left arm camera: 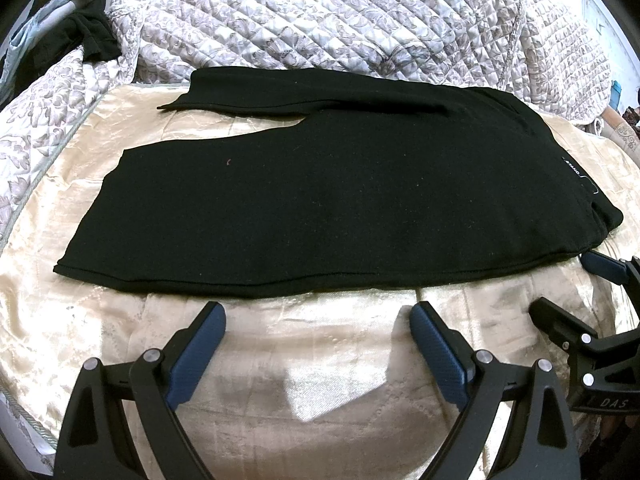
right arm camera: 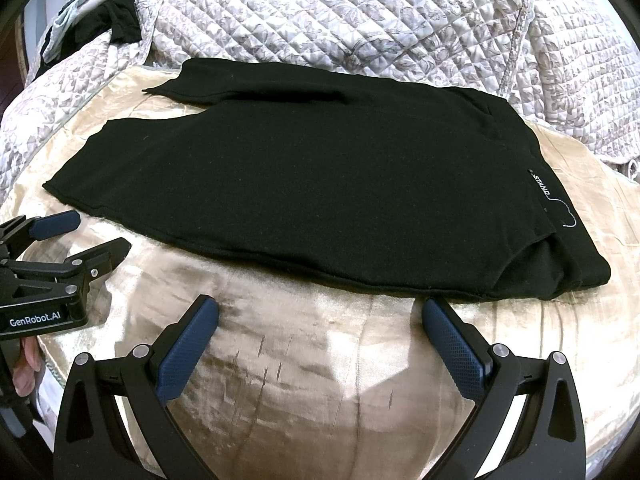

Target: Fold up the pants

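Black pants (left arm camera: 320,200) lie flat on a cream satin sheet (left arm camera: 304,396), legs to the left and waistband with a small "STAND" label (right arm camera: 541,186) to the right. The far leg pokes out behind the near one. My left gripper (left arm camera: 318,314) is open and empty, just short of the pants' near edge. My right gripper (right arm camera: 320,308) is open and empty, also just short of the near edge, closer to the waistband. The pants (right arm camera: 304,184) fill the middle of the right wrist view. Each gripper shows in the other's view, the right one (left arm camera: 568,284) and the left one (right arm camera: 100,232).
A quilted floral bedspread (left arm camera: 320,16) is bunched up behind the pants and along the left side. Dark and pale blue clothes (left arm camera: 84,32) lie piled at the far left corner. The cream sheet (right arm camera: 304,380) stretches between my grippers and the pants.
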